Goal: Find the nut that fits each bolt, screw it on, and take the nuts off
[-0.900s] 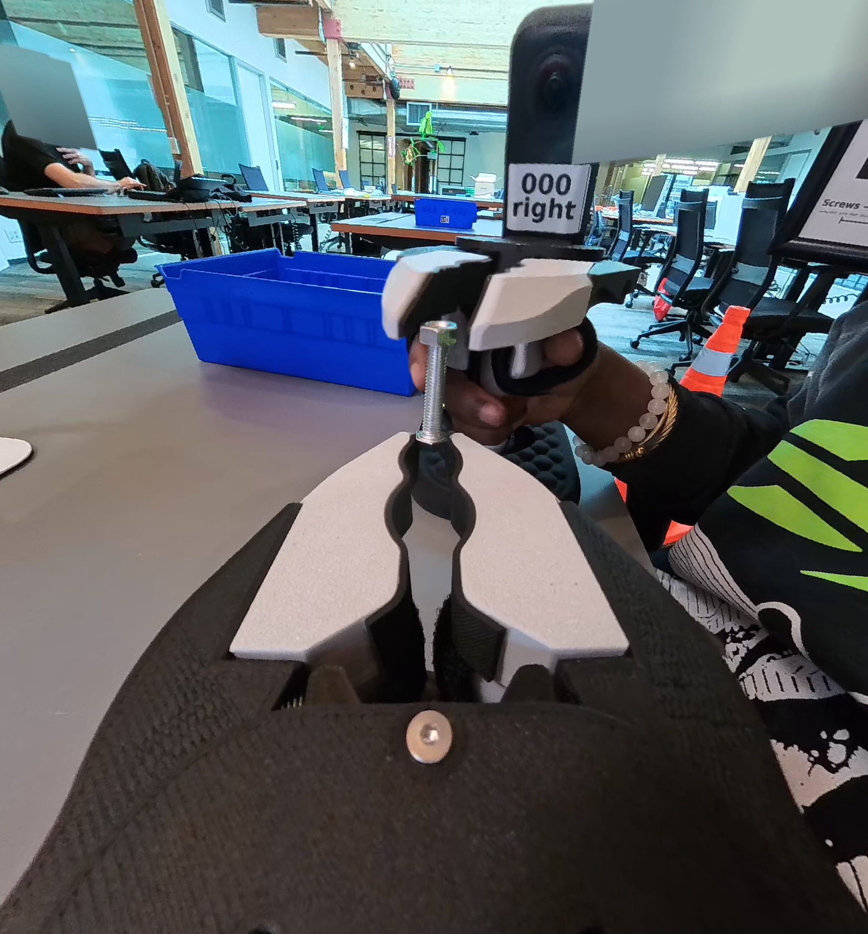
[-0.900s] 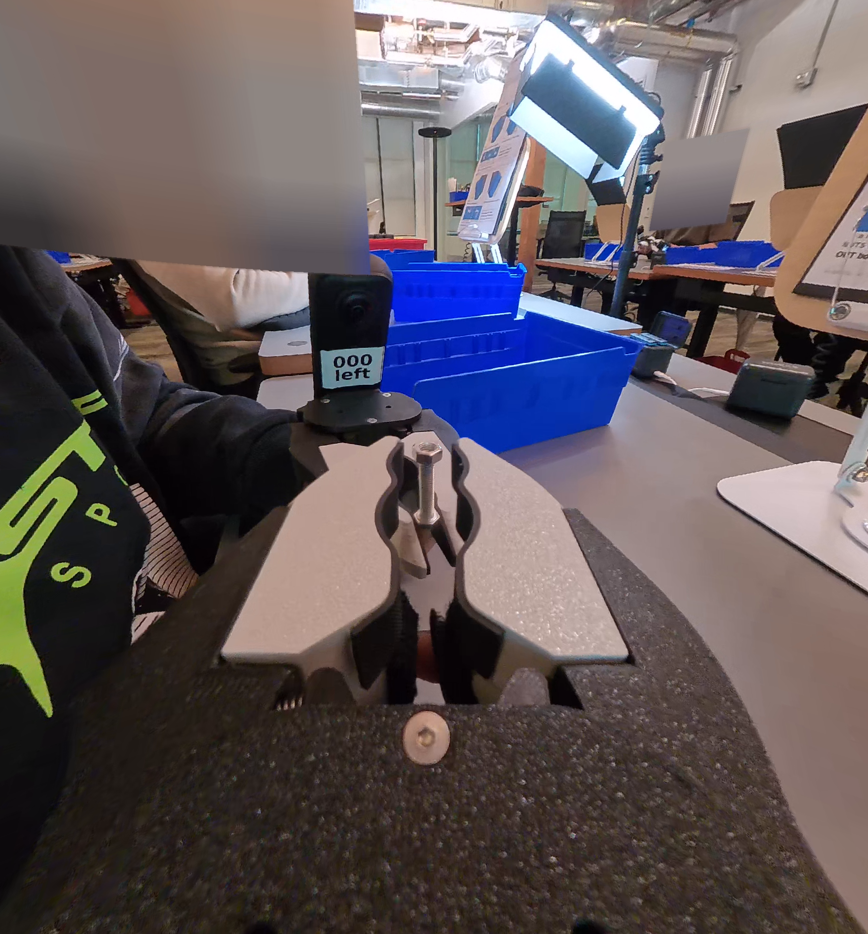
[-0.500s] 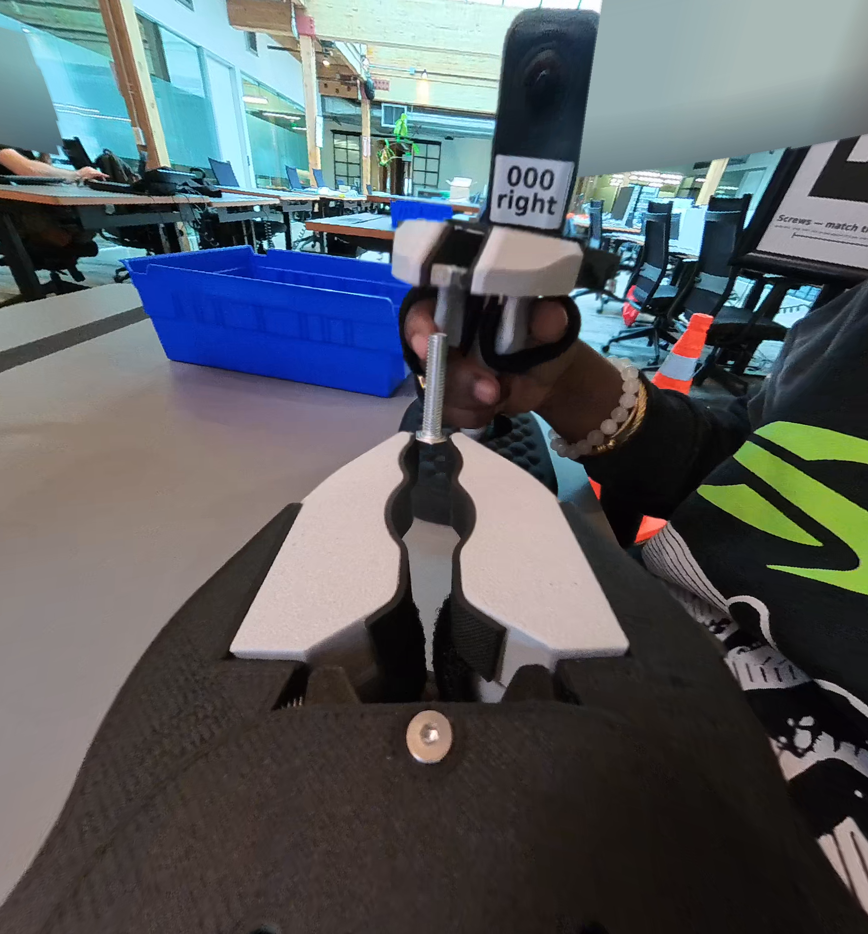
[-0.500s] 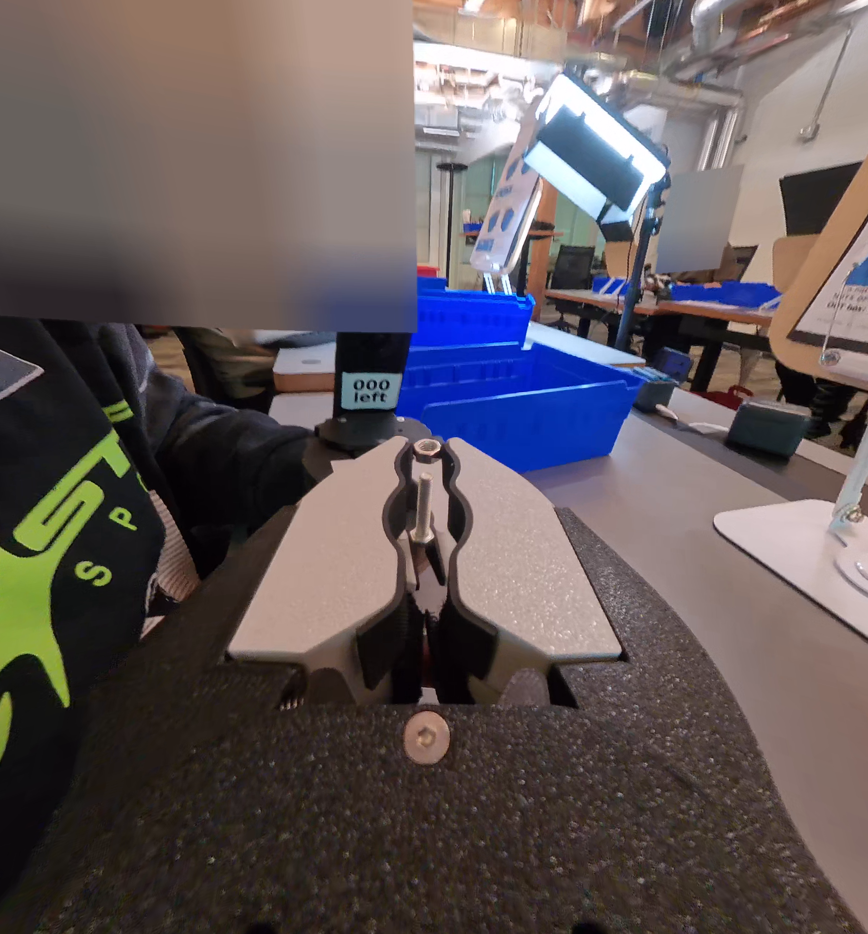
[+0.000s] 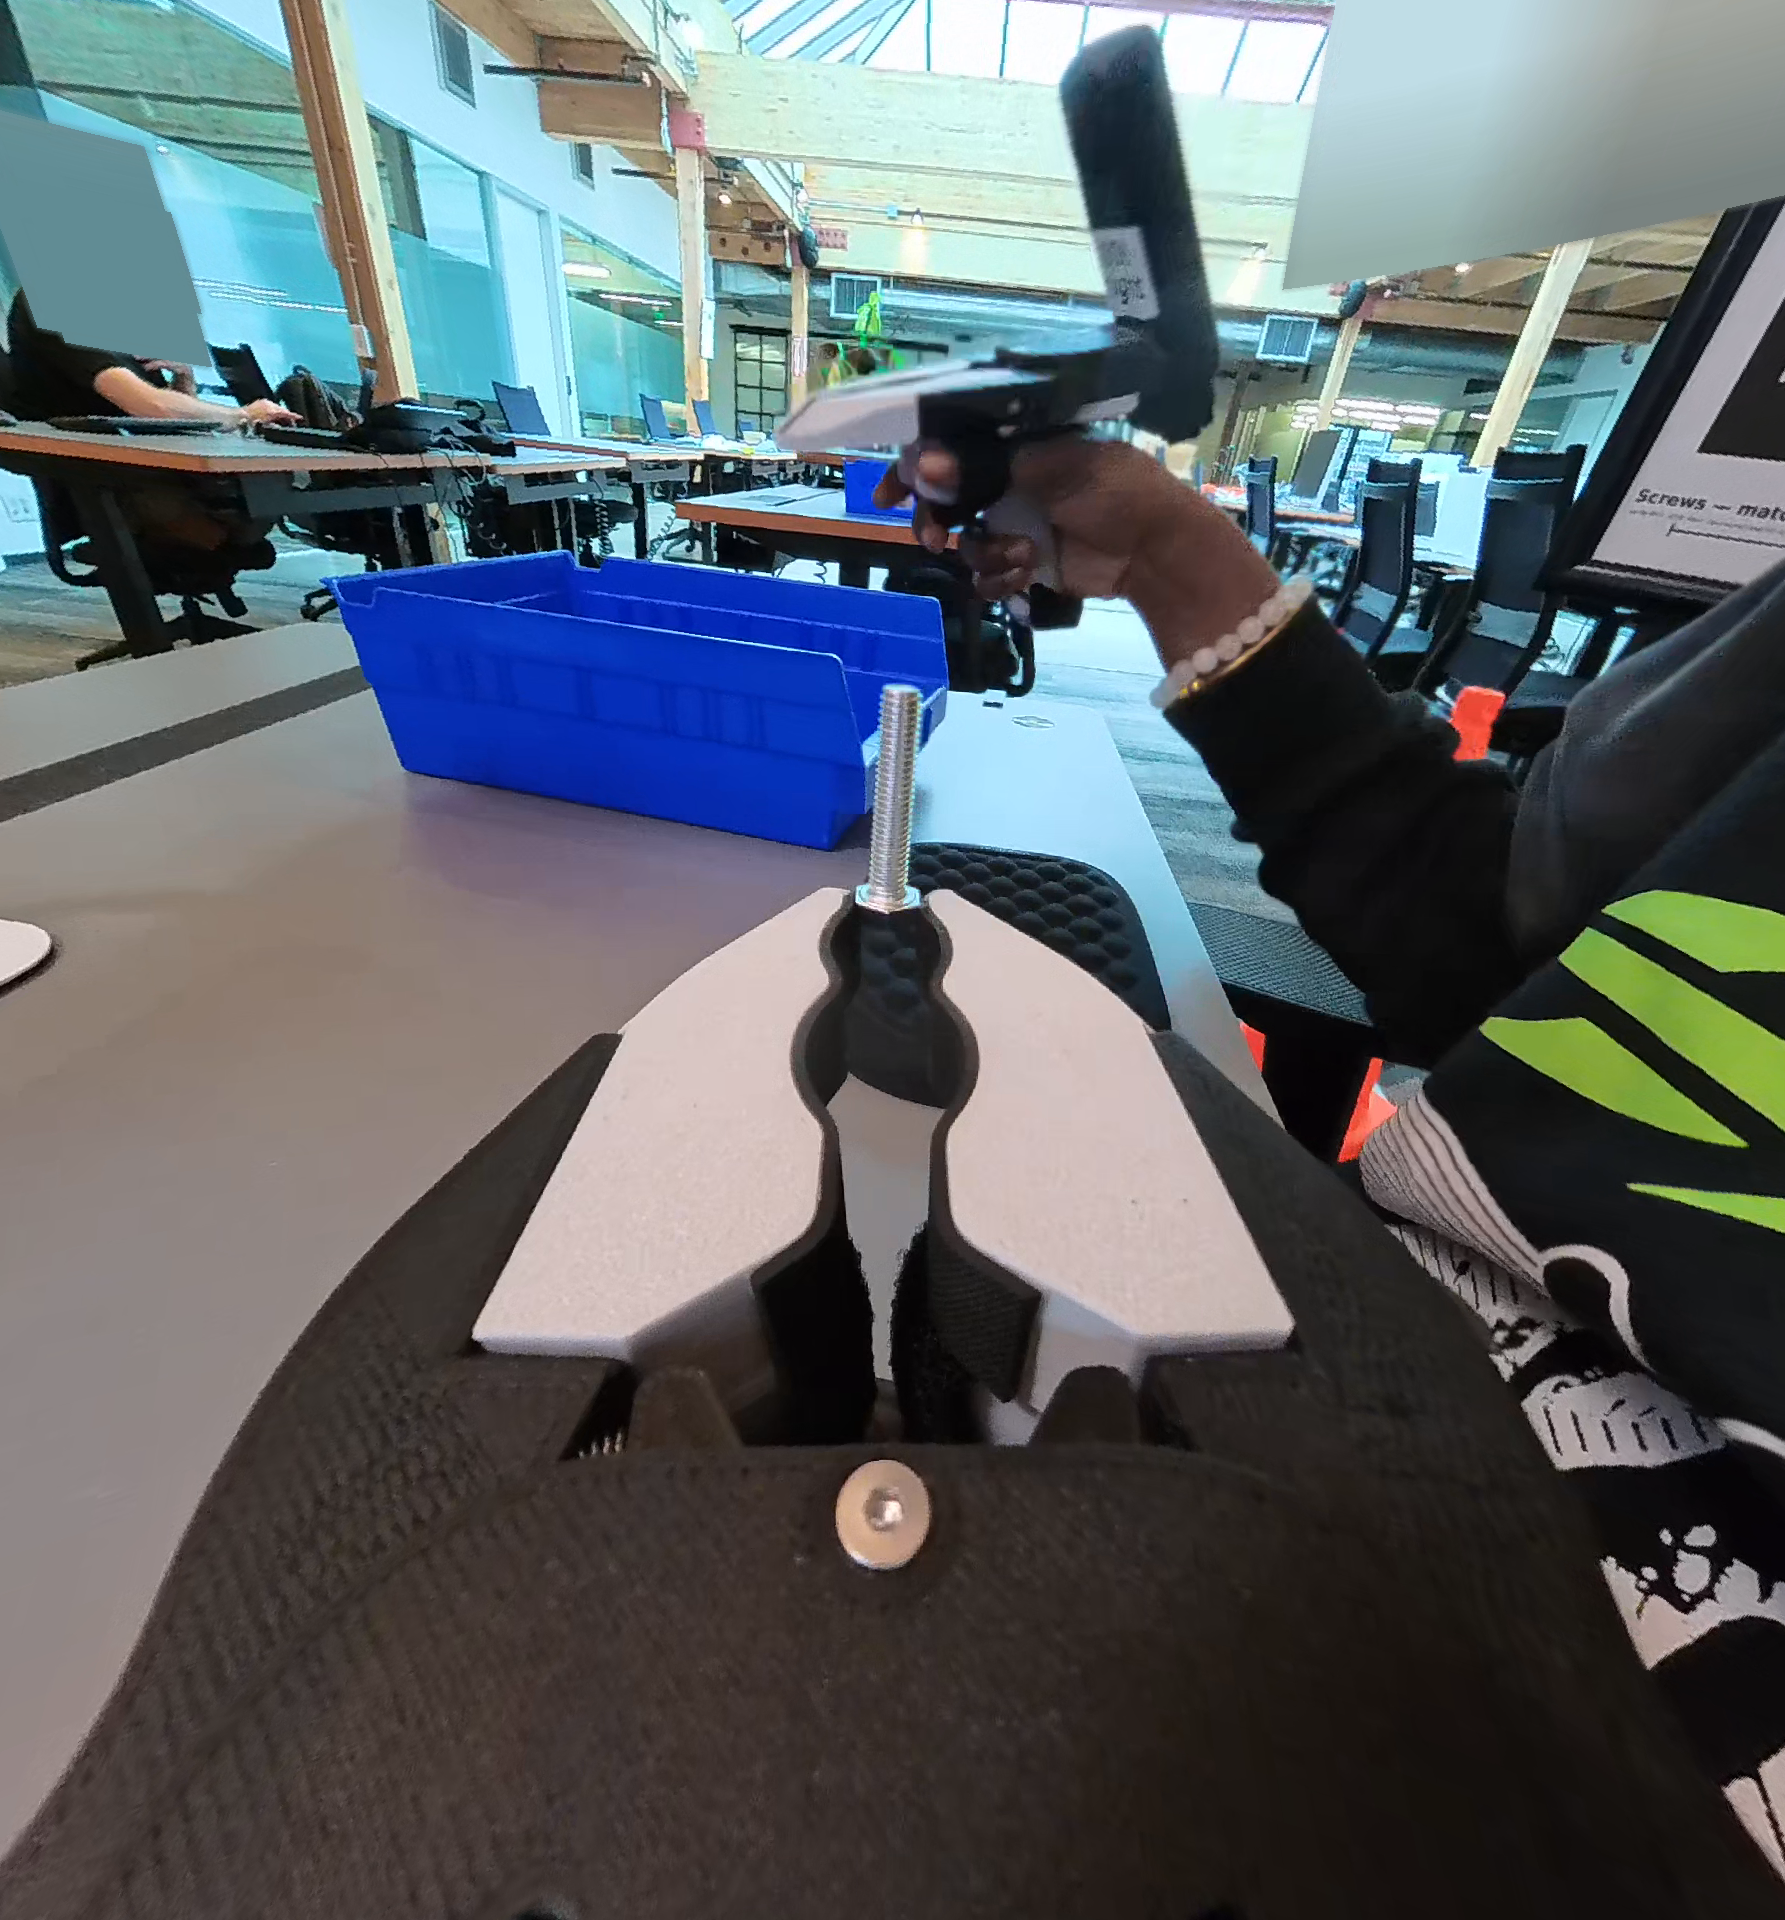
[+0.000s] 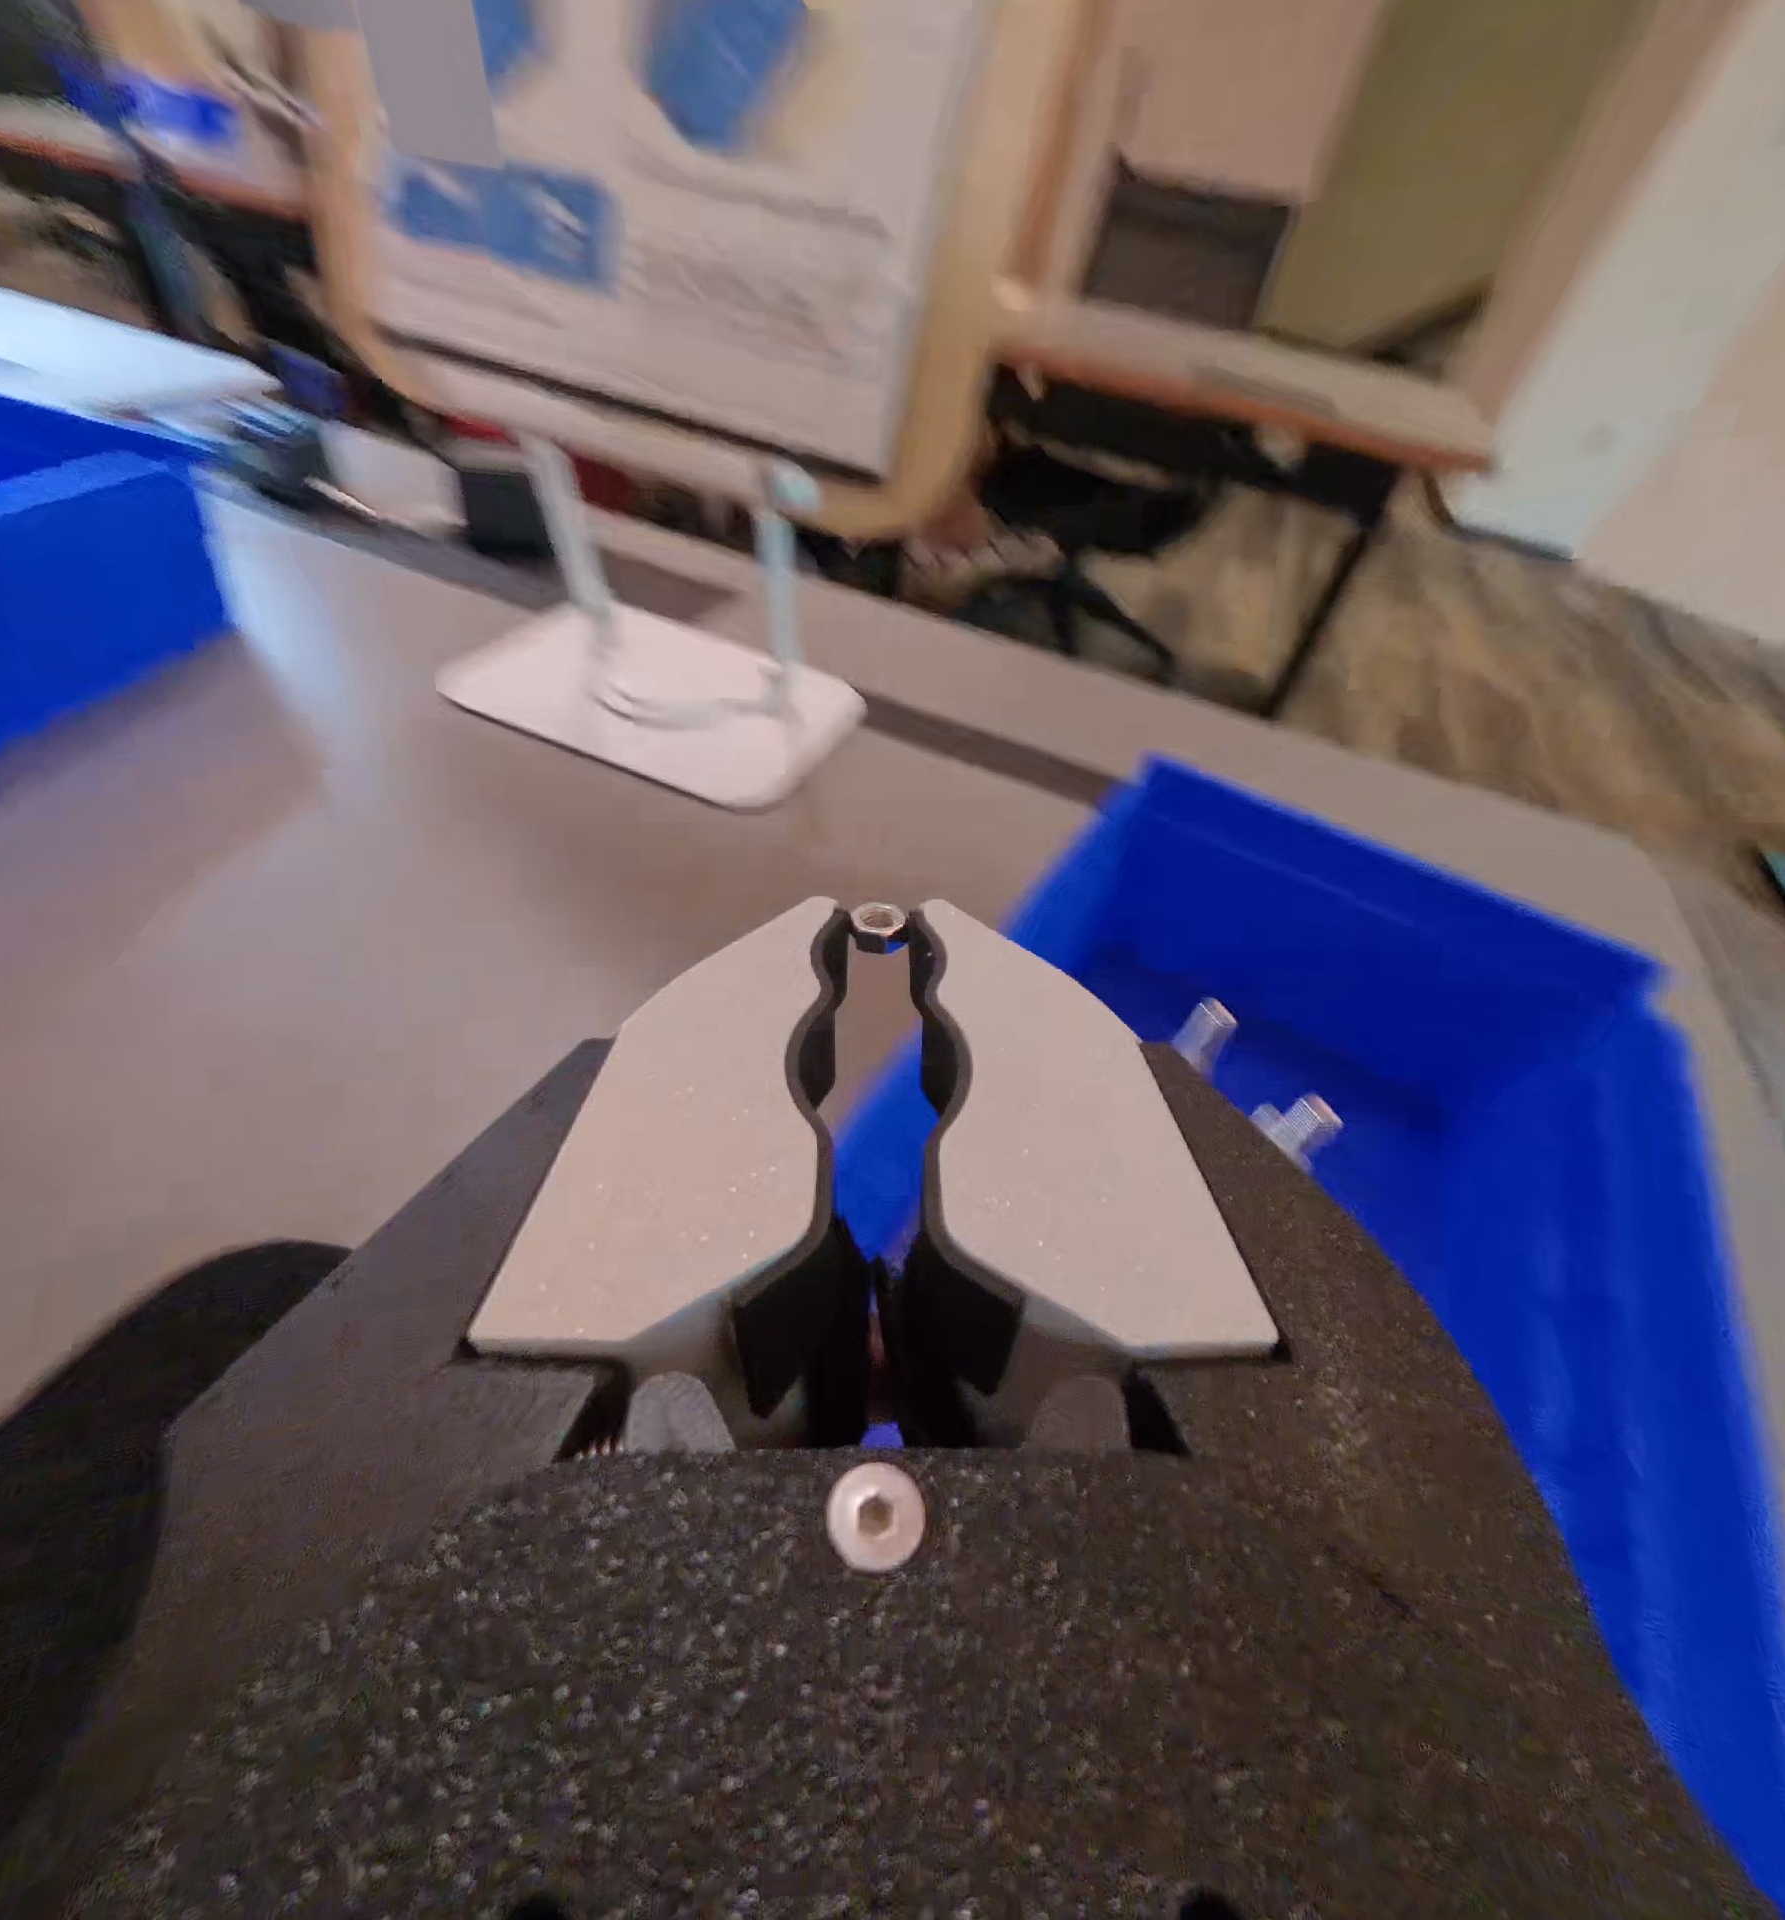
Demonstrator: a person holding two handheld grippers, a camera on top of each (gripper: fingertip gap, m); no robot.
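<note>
The grey surface (image 5: pixel 244 1039) carries a blue bin (image 5: pixel 639 707) at its far side in the left wrist view. A second blue bin (image 6: pixel 1490 1195) stands at the right in the right wrist view, with two bolts (image 6: pixel 1283 1122) lying inside it; that view is blurred. A white stand base (image 6: pixel 659 696) sits on the surface beyond the fingers.

The left gripper (image 5: pixel 893 904) has its fingers closed on the head end of a bolt (image 5: pixel 893 790). The bolt stands upright from the fingertips, threaded shaft pointing up and bare along its full visible length.

The right gripper (image 6: pixel 877 920) has its fingers clamped on a small hex nut (image 6: pixel 877 923). The nut sits at the very tips, pinched between both fingers, bore facing up. In the left wrist view this gripper is held high, well apart from the bolt.
</note>
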